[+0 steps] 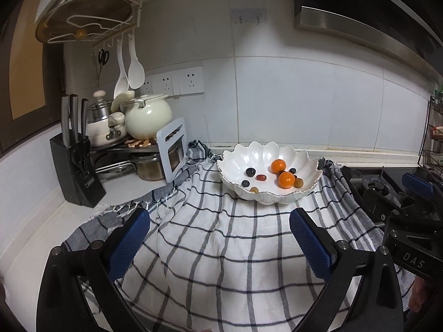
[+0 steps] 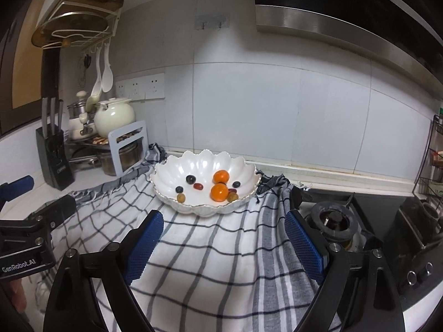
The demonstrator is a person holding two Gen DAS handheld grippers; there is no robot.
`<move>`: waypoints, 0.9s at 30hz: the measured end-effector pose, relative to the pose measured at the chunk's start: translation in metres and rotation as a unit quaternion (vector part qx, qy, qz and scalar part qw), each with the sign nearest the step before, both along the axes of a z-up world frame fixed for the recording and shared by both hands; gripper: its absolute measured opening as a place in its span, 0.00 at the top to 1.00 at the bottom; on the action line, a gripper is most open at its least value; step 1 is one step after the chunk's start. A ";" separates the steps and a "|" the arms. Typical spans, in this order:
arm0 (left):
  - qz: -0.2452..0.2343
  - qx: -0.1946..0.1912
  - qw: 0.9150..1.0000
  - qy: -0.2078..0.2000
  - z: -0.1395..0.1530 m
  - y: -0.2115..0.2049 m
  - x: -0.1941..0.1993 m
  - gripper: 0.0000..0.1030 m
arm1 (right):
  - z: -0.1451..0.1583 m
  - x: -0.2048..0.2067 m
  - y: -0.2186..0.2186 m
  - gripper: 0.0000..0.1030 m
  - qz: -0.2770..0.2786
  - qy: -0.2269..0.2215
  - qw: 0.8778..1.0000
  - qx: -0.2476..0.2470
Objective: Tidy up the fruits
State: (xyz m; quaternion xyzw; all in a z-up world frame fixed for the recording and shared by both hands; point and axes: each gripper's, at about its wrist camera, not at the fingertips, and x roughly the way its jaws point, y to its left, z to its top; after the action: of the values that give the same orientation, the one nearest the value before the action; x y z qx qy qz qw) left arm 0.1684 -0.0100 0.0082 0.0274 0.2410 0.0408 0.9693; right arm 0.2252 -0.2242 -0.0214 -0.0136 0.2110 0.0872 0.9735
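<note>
The left gripper hangs over the checked cloth in front of the bowl, its jaws spread wide with only cloth showing between the blue pads; they grip nothing and touch nothing. The right gripper is likewise in front of the bowl, jaws wide apart and empty, cloth under them. In the left view the right gripper shows at the bowl's right, over the stove; in the right view the left gripper shows well to the bowl's left.

The fruit lies inside the bowl, which sits on the cloth near the wall. Two oranges are right of the bowl's middle, one just in front of the other. Dark berries and a red grape lie left of them, one more dark berry at their right. A yellowish grape is by the front rim, another beside the nearer orange. A knife block stands far left of the bowl.
</note>
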 end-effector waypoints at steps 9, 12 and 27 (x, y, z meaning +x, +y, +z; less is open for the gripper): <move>0.008 -0.001 1.000 -0.002 -0.001 0.000 -0.020 0.00 | -0.003 -0.015 0.002 0.12 0.016 -0.003 1.000 -0.005; 0.010 0.001 1.000 -0.003 -0.001 0.000 -0.025 0.00 | -0.003 -0.019 0.002 0.12 0.020 -0.005 1.000 -0.005; 0.018 0.000 1.000 -0.011 0.001 -0.001 -0.037 0.00 | -0.001 -0.027 0.003 0.12 0.032 -0.013 0.999 -0.004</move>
State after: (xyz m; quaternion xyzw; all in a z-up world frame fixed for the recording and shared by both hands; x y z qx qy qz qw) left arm 0.1313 -0.0106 0.0093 0.0227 0.2309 0.0581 0.9710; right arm 0.1987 -0.2214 -0.0226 -0.0254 0.1978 0.1170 0.9729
